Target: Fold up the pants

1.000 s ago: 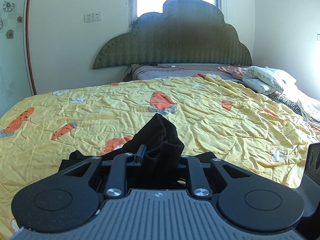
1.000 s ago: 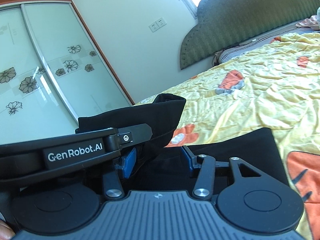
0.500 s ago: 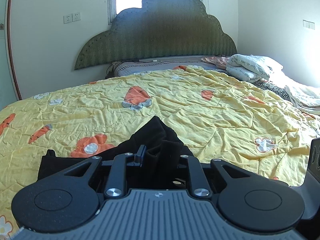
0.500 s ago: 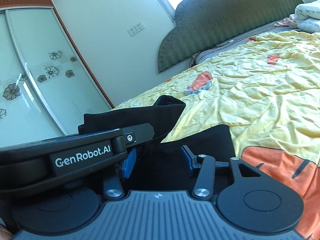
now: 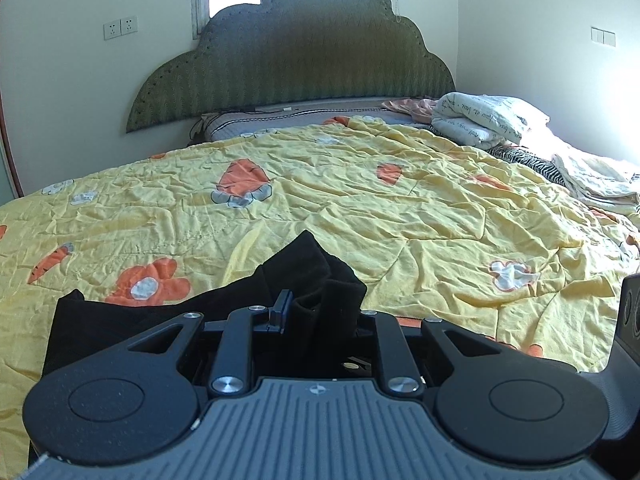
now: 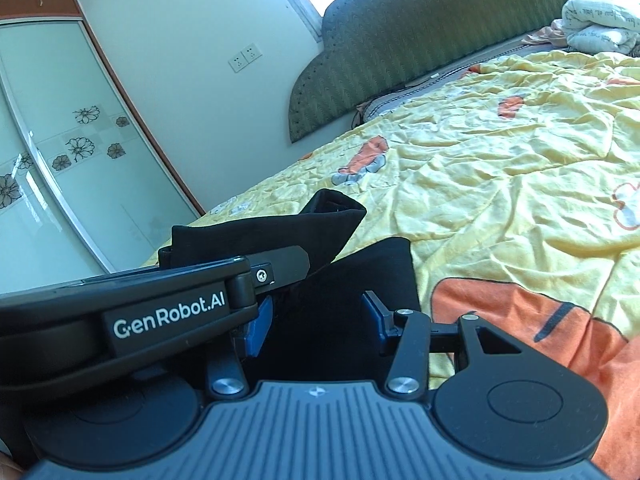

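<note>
The black pants lie on the yellow quilt at the near edge of the bed. My left gripper is shut on a bunched fold of the pants that sticks up between its fingers. In the right wrist view the left gripper's body crosses the left side, holding the raised fold. My right gripper has its blue-padded fingers wide apart over the flat black cloth, which lies between them ungripped.
A green padded headboard stands against the far wall under a window. Folded white bedding and other laundry lie at the right of the bed. A wardrobe with flowered glass doors stands to the left.
Both grippers have swung to the right along the bed with the pants. The left gripper keeps its hold on the fold and has come lower, nearer the quilt.
</note>
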{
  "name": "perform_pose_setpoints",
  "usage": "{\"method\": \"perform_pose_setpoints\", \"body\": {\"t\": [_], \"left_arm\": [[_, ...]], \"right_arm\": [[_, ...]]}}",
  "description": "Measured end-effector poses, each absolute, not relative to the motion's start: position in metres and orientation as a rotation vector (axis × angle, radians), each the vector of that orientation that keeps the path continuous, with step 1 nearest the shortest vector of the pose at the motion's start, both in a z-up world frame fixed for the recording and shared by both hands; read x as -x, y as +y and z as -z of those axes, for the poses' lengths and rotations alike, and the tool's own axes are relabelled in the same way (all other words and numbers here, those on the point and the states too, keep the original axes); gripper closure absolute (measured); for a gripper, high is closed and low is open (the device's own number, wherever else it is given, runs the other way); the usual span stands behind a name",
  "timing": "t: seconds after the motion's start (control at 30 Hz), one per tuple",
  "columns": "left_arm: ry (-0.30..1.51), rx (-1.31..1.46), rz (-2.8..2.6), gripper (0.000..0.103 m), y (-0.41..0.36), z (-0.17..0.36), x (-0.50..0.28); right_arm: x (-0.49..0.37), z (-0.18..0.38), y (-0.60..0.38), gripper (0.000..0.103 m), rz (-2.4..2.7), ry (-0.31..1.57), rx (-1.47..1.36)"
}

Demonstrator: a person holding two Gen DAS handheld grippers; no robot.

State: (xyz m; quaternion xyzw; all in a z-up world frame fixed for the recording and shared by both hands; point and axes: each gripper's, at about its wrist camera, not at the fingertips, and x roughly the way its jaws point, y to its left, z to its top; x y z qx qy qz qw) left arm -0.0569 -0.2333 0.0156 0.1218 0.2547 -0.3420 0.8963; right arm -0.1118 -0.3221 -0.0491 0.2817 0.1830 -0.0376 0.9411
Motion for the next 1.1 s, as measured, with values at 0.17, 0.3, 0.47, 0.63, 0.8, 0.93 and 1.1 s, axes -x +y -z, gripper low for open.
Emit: {"method": "perform_pose_setpoints", "body": {"t": [0.17,0.3,0.47,0.63,0.8,0.93,1.1], "left_arm": [[0.548,-0.249,0.731,0.085,-0.24,-0.008,0.055],[0.549,-0.248,0.739,0.085,-0.241,-0.006,0.056],[0.546,-0.241,0.753,0.084,-0.242,-0.006,0.058],[0.544,-0.239,0.768,0.082,-0.245,-0.005,0.061],[0.592,-0.185,0.833,0.048,-0.25,0.002,0.056],[0.629,-0.151,0.895,0.042,-0.252,-0.002,0.058],[0.761,-0.007,1.027,0.029,-0.239,-0.013,0.049]], "right_arm": [[0.115,0.055,-0.327,0.054,0.099,0.392,-0.588],[0.117,0.056,-0.327,0.054,0.106,0.396,-0.585],[0.119,0.054,-0.326,0.054,0.118,0.398,-0.573],[0.122,0.055,-0.328,0.055,0.132,0.398,-0.576],[0.125,0.054,-0.332,0.054,0.16,0.441,-0.537],[0.143,0.053,-0.344,0.054,0.23,0.474,-0.492],[0.177,0.049,-0.364,0.054,0.387,0.443,-0.522]]}}
